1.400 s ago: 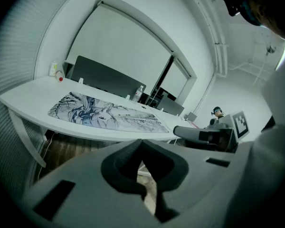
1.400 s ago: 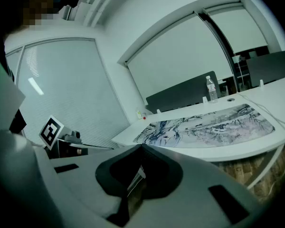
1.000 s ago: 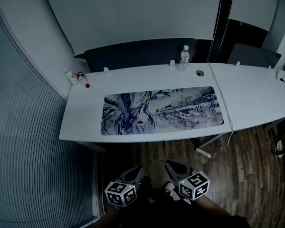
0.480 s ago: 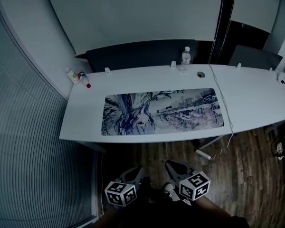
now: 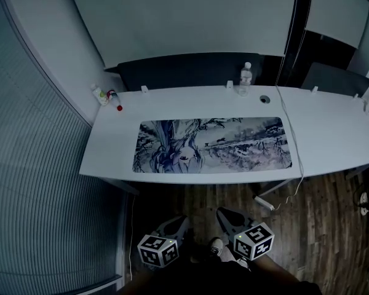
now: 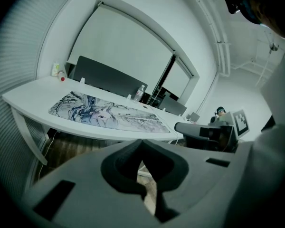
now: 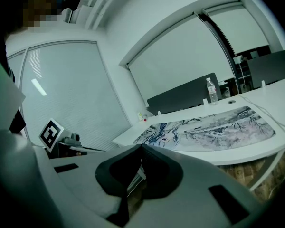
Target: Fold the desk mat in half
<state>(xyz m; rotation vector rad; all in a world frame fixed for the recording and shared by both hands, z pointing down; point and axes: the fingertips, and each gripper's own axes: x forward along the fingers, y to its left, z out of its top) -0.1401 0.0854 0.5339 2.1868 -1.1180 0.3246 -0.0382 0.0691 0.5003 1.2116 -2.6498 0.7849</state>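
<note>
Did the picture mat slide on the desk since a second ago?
No. The desk mat lies in the same spot, its far right corner just as near the round hole in the desk. Only the view shifted.

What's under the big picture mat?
The desk mat lies flat on the white desk, whose top shows all round the mat's edges. The part of the desk right beneath the mat is covered, so nothing there can be seen.
</note>
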